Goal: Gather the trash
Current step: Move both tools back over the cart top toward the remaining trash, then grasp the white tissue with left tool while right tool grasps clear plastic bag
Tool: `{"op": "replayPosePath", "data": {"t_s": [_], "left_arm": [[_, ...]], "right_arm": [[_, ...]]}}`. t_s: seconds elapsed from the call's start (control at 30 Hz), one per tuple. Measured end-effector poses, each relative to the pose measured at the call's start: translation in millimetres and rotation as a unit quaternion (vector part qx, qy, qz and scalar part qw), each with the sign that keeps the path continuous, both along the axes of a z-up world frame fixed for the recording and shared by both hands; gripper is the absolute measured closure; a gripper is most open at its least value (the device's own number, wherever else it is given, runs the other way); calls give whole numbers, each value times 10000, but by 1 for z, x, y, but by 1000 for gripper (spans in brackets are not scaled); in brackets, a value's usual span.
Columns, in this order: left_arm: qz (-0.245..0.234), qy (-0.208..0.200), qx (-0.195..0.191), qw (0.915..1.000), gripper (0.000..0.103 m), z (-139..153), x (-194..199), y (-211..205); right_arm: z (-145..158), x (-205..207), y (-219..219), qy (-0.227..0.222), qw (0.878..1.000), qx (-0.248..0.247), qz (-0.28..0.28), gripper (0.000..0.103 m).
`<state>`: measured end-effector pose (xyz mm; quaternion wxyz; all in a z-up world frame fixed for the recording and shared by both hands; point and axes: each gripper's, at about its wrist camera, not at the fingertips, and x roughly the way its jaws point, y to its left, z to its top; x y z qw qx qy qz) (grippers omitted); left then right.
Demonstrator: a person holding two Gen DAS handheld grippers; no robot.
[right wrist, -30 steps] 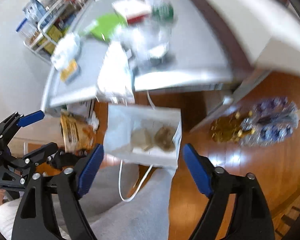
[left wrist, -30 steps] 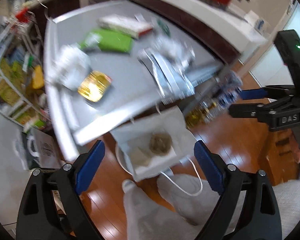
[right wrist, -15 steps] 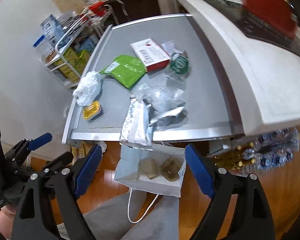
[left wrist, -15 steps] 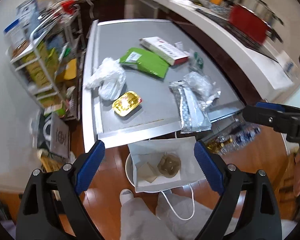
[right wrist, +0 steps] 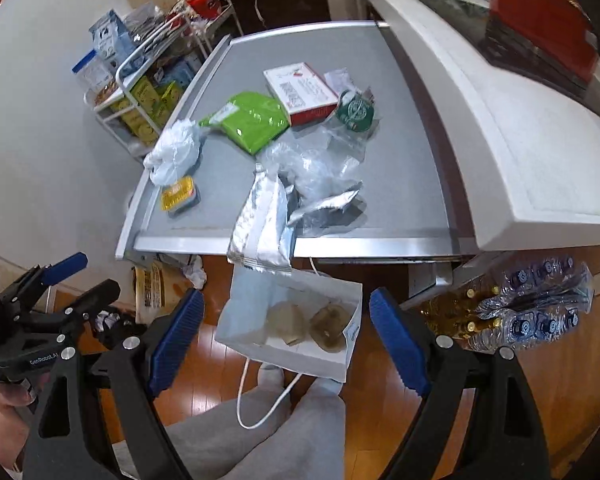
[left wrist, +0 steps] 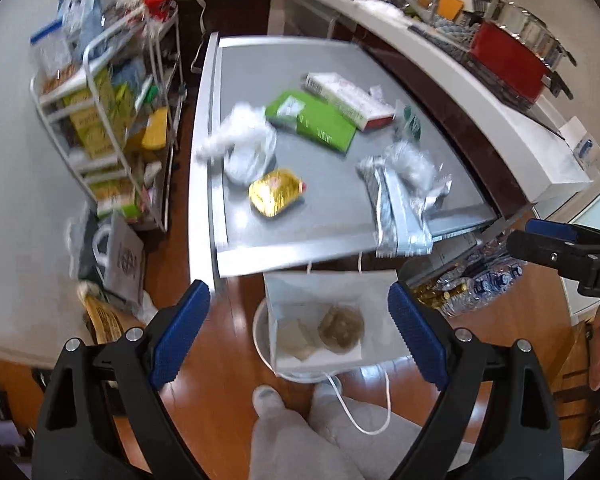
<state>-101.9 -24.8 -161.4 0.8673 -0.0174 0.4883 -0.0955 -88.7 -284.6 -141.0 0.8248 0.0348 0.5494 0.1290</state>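
grey table [right wrist: 400, 184], wrappers [right wrist: 266, 220], red-white box [right wrist: 300, 92]

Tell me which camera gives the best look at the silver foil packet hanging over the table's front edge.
The right wrist view: the silver foil packet is sharp there, its lower end overhanging the table edge above the white paper bag. The left wrist view shows the same packet, but motion-blurred and off to the right.

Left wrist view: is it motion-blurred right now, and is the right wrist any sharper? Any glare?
Left wrist view: smeared by motion; the crumpled white plastic bag and gold foil tray streak, print unreadable. Right wrist view: much sharper; the barcode on the flat red-and-white box shows, with only slight softness at the rim. Both have heavy fisheye bending of the grey metal-edged table; mild sheen on the silver foil pouch, nothing blown out.
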Motion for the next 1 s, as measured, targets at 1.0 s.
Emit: {"op": "replayPosePath", "data": {"t_s": [1.0], "left_arm": [[-379,342,630,9967,12,-40,156,8]], "right_arm": [[-87,128,18,991,9923,-12,-748,19]]}}
